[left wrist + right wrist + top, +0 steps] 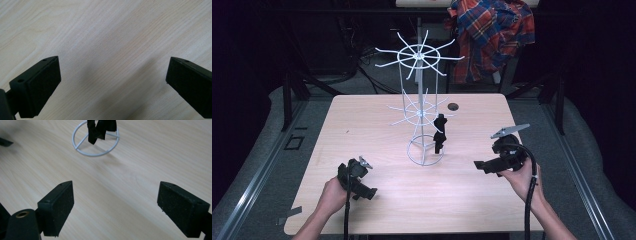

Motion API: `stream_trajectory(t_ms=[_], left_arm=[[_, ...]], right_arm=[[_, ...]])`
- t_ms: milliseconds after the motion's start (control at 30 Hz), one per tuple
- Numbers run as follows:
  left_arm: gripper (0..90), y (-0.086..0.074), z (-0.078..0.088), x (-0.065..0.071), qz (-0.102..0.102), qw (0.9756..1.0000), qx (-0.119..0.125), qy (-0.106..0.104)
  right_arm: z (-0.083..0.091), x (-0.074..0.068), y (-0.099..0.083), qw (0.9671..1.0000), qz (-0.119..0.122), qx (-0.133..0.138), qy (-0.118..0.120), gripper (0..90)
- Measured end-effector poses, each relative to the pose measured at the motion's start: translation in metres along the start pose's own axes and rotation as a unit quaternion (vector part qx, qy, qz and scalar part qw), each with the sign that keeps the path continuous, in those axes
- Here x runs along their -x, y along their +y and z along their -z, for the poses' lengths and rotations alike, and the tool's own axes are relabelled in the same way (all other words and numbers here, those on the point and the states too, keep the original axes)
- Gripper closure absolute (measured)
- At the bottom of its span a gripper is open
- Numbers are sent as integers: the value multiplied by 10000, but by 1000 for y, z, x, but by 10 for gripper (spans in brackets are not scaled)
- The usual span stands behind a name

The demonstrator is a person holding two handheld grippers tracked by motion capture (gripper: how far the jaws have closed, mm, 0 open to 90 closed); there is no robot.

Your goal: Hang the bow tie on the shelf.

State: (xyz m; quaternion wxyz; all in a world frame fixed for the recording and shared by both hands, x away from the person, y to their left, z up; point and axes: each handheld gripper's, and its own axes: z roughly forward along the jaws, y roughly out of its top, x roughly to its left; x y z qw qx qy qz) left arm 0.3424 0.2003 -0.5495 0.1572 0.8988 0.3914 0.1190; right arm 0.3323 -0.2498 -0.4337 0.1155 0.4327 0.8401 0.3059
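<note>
The light wood surface occupies the centre of the high view. A white wire rack stands upright at the middle of the frame, with a ring base, a central post and two tiers of radiating prongs. A black strap-like item hangs from the lower tier, on the right side of the post, its lower end reaching down to about the level of the ring base. What the item is cannot be determined.

The left gripper is in the lower left of the high view, held by the left hand low over the surface. In the left gripper view its jaws stand wide apart with bare wood grain between them; it holds nothing.

The right gripper is in the right centre of the high view, held by the right hand, and points toward the rack, well apart from it. In the right gripper view the jaws are spread wide and empty; the rack's ring base and the lower end of the black item appear at the top centre of that frame.

A plaid red-and-blue shirt is draped on a stand beyond the far edge, at the upper right of the high view. A small dark round hole sits in the surface near its far edge.
</note>
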Motion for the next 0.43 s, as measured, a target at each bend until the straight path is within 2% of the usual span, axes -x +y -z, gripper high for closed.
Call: stream_trajectory(t_ms=[33, 233, 267, 433], left_arm=[[0, 0, 0, 0, -1, 10000, -4, 8], [0, 1, -2, 1, 2, 10000, -17, 24], [0, 1, -2, 1, -15, 10000, -32, 33], [0, 2, 1, 1, -39, 10000, -4, 9]], right_arm=[[-1, 1, -10, 10000, -29, -10, 2, 129], [-8, 4, -31, 9998, -51, -164, 21, 125], [-13, 5, -38, 9996, -128, -254, 55, 119], [-25, 4, -53, 9987, -20, -506, 75, 101]])
